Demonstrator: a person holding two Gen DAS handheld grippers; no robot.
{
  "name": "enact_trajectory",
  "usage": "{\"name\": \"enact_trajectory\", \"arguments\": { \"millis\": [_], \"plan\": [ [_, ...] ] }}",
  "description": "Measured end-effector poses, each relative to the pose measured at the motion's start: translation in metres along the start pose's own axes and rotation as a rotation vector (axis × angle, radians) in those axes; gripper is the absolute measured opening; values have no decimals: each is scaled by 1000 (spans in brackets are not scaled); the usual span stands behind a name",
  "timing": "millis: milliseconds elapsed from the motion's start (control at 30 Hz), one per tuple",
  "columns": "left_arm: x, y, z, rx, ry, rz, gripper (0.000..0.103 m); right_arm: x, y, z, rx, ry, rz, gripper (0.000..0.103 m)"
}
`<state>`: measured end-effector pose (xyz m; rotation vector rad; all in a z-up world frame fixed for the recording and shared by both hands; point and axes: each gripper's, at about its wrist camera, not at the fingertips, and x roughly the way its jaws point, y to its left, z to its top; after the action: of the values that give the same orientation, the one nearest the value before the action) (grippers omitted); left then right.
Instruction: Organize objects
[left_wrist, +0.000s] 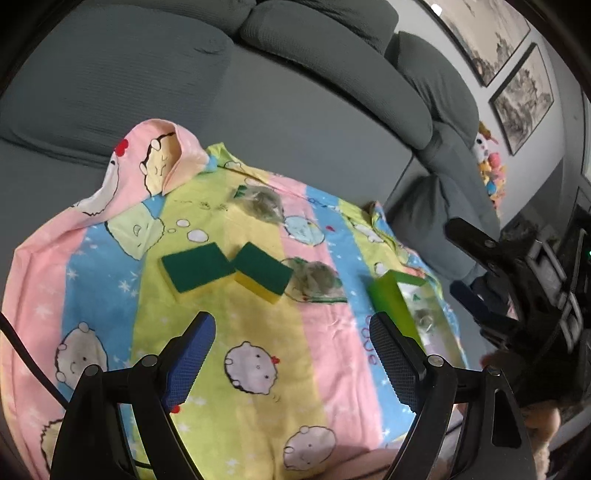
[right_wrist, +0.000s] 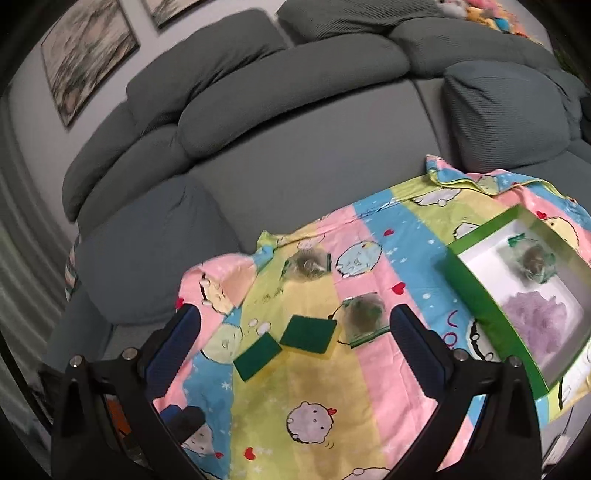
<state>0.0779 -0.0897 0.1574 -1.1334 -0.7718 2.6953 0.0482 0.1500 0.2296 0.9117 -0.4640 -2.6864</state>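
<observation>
Pastel-striped cartoon-print cotton sheet (left_wrist: 236, 325) spread over a raised surface in front of a grey-green fabric sofa (left_wrist: 258, 103); far corners rumpled and folded up. Framed monochrome landscape prints (right_wrist: 88, 55) hung on pale wall behind sofa; heap of bright plush toys (left_wrist: 489, 166) at sofa end. Two green-topped, yellow-based rectangular sponges (left_wrist: 195, 266) (left_wrist: 263, 271) lying near sheet centre, corners touching. Two clear plastic bags of grey scouring balls (left_wrist: 260, 203) (left_wrist: 316, 282) on sheet, one farther back, one just beside second sponge. Open green cardboard box with white interior (right_wrist: 476, 291) at sheet's right side, containing a third bagged scourer (right_wrist: 535, 260) and a lilac fluffy mass (right_wrist: 535, 317). Left gripper (left_wrist: 291, 350) with blue-padded fingers spread wide, empty, hovering above near part of sheet. Right gripper (right_wrist: 295, 347) likewise spread and empty, poised above sponges.
</observation>
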Motion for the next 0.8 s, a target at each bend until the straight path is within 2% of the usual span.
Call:
{"name": "enact_trajectory", "arguments": {
  "millis": [100,167,233,333,400,567,800],
  "plan": [
    [6,3,1,-2,-4,75,86,20,-3,-5,11,6,-23,102],
    [10,7,1,-18,11,101,86,34,-5,-9,6,45,-33,102],
    [11,7,1,-13,16,110,86,44,-8,-14,-4,74,-22,102],
    [9,5,1,0,4,112,86,58,-10,-23,-36,122,-61,102],
    [8,3,0,3,4,119,86,64,-11,-28,-65,161,-46,102],
    [10,1,0,12,1,143,86,69,-15,-36,-116,186,-74,102],
    [10,-5,-1,23,-4,129,86,61,-24,-41,-132,186,-78,102]
  ]
}}
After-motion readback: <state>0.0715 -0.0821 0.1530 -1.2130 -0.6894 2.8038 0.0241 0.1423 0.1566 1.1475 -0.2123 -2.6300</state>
